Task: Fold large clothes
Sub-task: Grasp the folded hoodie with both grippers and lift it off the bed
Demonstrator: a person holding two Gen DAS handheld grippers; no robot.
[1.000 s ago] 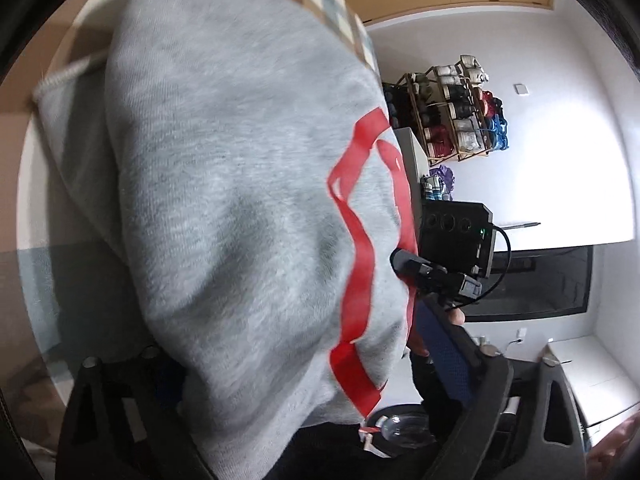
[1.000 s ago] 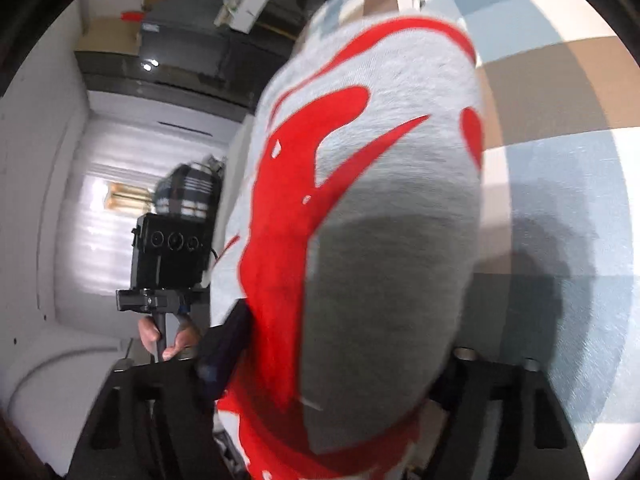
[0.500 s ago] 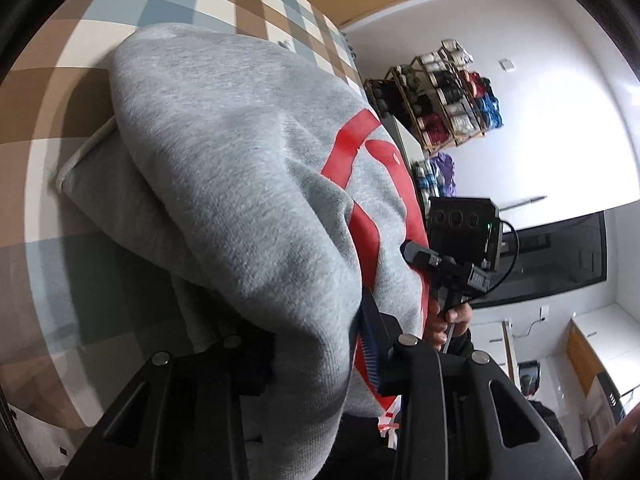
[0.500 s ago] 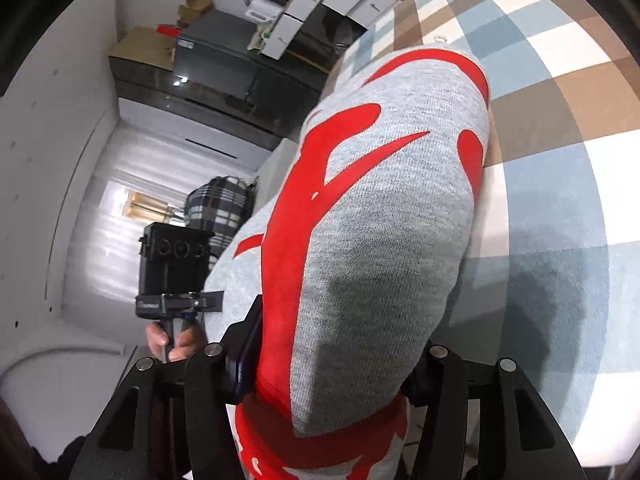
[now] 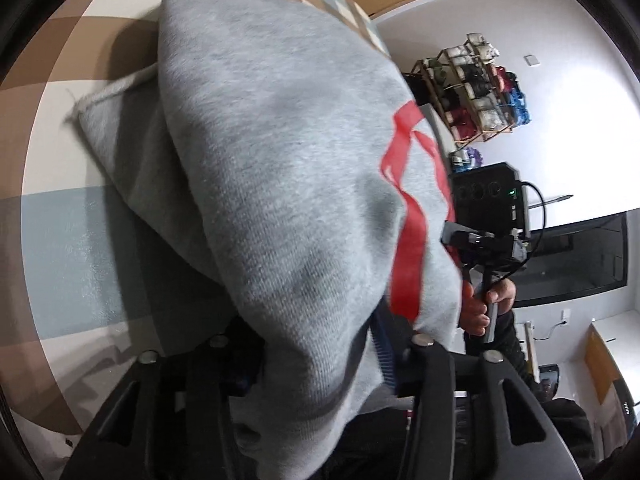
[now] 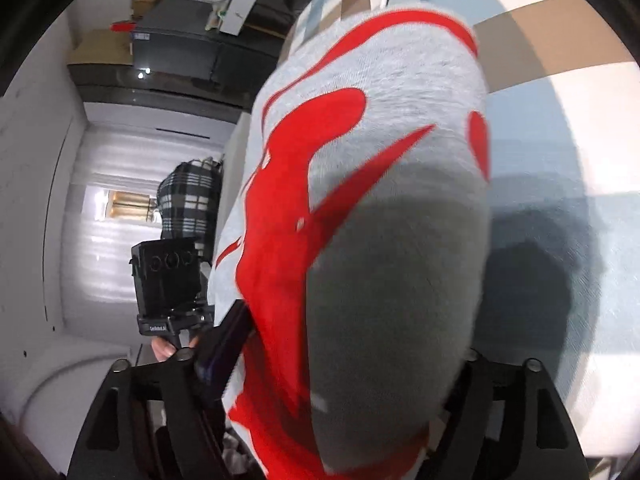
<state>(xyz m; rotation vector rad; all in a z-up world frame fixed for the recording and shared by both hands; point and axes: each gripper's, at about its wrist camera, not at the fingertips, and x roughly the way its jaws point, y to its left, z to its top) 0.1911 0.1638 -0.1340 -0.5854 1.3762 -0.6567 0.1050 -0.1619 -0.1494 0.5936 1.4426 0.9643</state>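
Observation:
A large grey sweatshirt (image 5: 272, 184) with a red print (image 6: 288, 208) hangs between my two grippers above a checked cloth (image 5: 72, 216). My left gripper (image 5: 320, 364) is shut on one edge of it; the cloth drapes over and hides its fingertips. My right gripper (image 6: 344, 372) is shut on the other edge, fingertips hidden under the fabric. A folded lower part of the sweatshirt (image 5: 120, 128) rests on the checked cloth. The right gripper also shows in the left wrist view (image 5: 486, 240), the left one in the right wrist view (image 6: 168, 280).
The checked blue, brown and white cloth (image 6: 560, 128) covers the table. A shoe rack (image 5: 476, 92) stands by the white wall. Dark cabinets (image 6: 180, 56) and a plaid garment (image 6: 188, 200) are in the background.
Both grippers have tilted and shifted with the sweatshirt held; the fabric now covers more of both views, and the folded lower part lies on the cloth.

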